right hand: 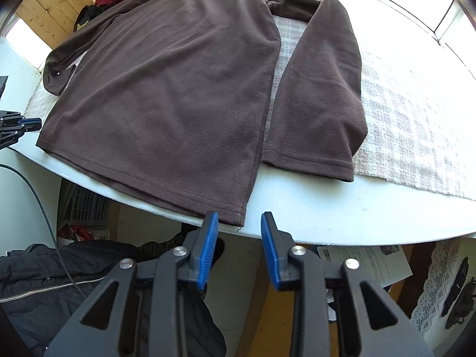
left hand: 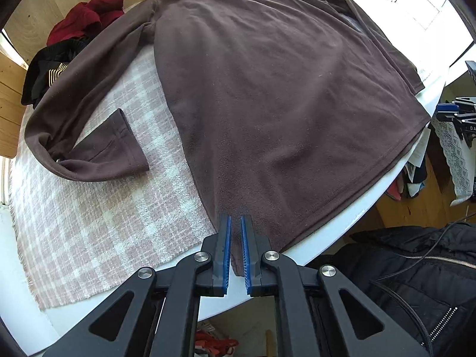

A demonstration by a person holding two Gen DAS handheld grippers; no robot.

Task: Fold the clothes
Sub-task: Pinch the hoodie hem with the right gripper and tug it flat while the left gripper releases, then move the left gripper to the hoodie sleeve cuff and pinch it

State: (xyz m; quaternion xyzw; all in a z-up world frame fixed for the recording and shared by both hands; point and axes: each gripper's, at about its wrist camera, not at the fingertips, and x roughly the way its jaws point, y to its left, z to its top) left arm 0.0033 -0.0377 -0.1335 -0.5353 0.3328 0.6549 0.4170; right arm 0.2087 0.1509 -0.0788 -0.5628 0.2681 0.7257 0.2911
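On the worktop point(left hand: 342, 226), L wrist view: brown fleece top point(left hand: 267, 89) spread flat; left gripper point(left hand: 235, 223) fingers nearly shut, pinching hem corner to lift. R wrist view: right gripper point(right hand: 239, 223) fingers part open, empty, just off the other corner.

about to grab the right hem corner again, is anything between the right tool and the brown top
Nothing visible. The right tool hangs open just off the table edge, with the hem corner of the brown fleece top right ahead of its tips. Only bare table lies beside that corner; the right sleeve lies further right, clear of the path.
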